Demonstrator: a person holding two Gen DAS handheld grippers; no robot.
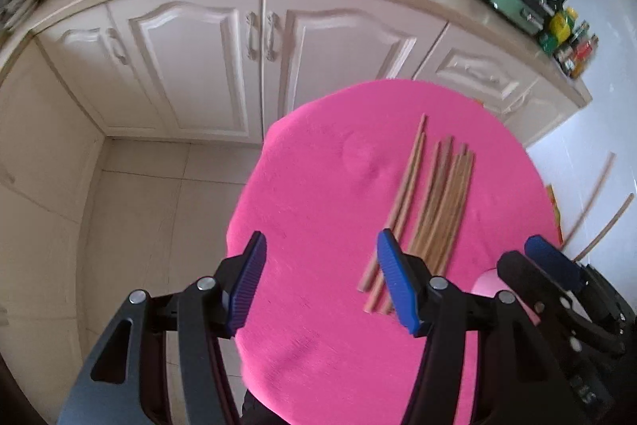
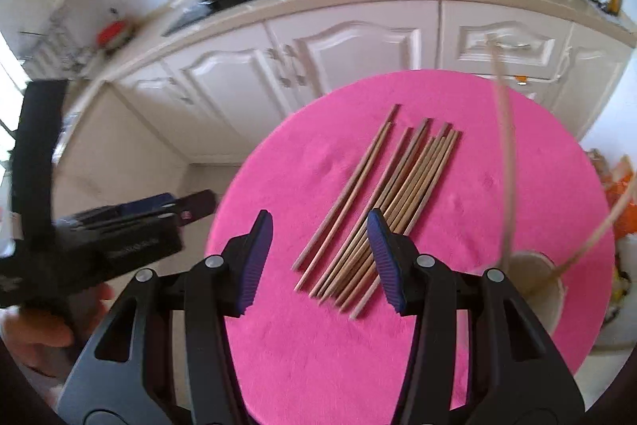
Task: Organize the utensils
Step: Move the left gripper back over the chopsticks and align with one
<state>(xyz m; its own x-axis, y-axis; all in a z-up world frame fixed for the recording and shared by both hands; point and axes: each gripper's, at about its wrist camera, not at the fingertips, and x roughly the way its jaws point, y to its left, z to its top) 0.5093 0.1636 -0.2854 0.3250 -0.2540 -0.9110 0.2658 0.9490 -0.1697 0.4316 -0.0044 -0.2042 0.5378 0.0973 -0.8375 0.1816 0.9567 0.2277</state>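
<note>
the left gripper point(image 1: 320, 281) is seen held with its blue-padded fingers point(image 1: 249, 281) spread wide apart, nothing clamped between them. the right gripper point(image 2: 318, 261) is likewise held with its jaws parted and nothing gripped, its ribbed pads point(image 2: 384, 261) facing each other across the gap. in the left wrist view the right gripper point(image 1: 557, 277) is caught at the lower right edge; in the right wrist view the left gripper point(image 2: 131, 226) is blurred at the left, a bare hand point(image 2: 43, 329) wrapped beneath it.

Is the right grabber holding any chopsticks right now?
No. The right gripper is open with nothing between its fingers, and the chopsticks lie on the pink tablecloth.
</note>
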